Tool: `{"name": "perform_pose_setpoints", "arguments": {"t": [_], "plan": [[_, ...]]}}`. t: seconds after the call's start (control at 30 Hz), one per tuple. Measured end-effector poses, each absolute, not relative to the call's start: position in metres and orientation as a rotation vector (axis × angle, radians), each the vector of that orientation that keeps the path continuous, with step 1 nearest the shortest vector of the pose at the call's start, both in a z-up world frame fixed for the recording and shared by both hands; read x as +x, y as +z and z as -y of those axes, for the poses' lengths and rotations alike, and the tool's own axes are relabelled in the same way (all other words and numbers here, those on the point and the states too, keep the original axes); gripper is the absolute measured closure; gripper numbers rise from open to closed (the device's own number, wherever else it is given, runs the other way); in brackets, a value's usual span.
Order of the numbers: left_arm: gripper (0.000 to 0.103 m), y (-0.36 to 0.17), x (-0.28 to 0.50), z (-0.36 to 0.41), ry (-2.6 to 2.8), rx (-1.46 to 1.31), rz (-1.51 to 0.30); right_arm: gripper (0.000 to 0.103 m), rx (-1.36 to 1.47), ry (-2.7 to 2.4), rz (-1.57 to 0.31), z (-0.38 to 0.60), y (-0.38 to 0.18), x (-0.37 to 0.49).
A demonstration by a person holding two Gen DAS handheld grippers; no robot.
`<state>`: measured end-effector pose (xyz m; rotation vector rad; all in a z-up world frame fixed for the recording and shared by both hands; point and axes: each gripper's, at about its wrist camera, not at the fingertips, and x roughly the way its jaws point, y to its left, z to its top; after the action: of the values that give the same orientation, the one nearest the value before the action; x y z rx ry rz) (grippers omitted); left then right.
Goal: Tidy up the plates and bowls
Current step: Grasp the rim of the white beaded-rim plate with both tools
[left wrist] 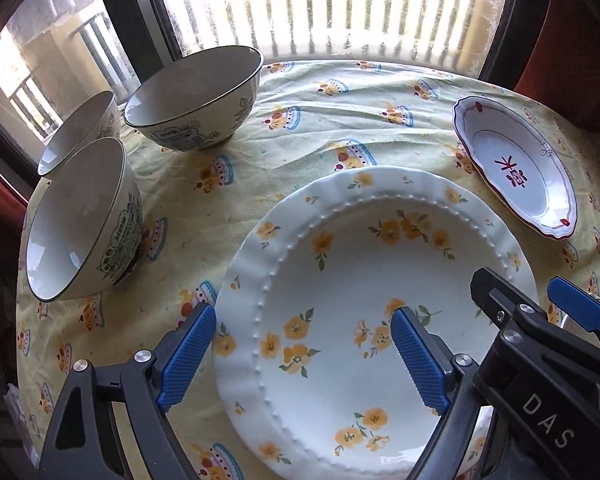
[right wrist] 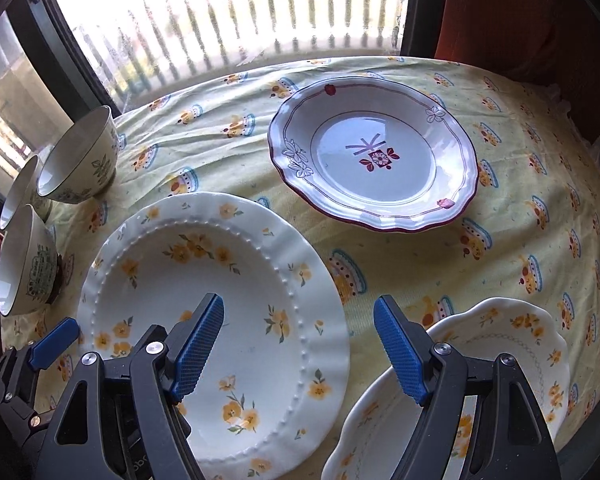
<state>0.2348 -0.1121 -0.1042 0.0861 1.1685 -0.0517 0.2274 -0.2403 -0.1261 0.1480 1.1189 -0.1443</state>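
Note:
A large white plate with yellow flowers [left wrist: 372, 300] lies on the cloth near me. My left gripper [left wrist: 302, 316] stands open astride its left rim, one finger over the cloth and one over the plate's well. My right gripper [right wrist: 299, 304] is open astride the same plate's [right wrist: 220, 280] right rim. Neither presses on it. A red-rimmed plate [right wrist: 374, 156] lies farther back on the right. Three patterned bowls [left wrist: 196, 96] [left wrist: 80, 132] [left wrist: 80, 220] stand at the left. A scalloped flowered dish [right wrist: 500, 340] sits under my right gripper's right finger.
The round table wears a yellow printed cloth [left wrist: 320, 128] that is wrinkled in the middle. A window with a bright railing runs along the far edge. Dark red fabric [right wrist: 520, 12] hangs at the back right. The bowls stand close to the table's left edge.

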Motion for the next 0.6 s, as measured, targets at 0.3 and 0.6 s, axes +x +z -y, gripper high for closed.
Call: {"name": "perform_pose_setpoints", "arguments": {"t": [0.3,0.6], "plan": [[0.018,-0.126,0.246,0.096,-0.090,0.020,-1.244,0.023,0.129,-0.160,-1.169,0.231,-0.145,0.246],[0.020,-0.128,0.236,0.073,-0.074,0.008,-1.270,0.023,0.118,-0.134,-1.189,0.213,-0.144,0.241]]}}
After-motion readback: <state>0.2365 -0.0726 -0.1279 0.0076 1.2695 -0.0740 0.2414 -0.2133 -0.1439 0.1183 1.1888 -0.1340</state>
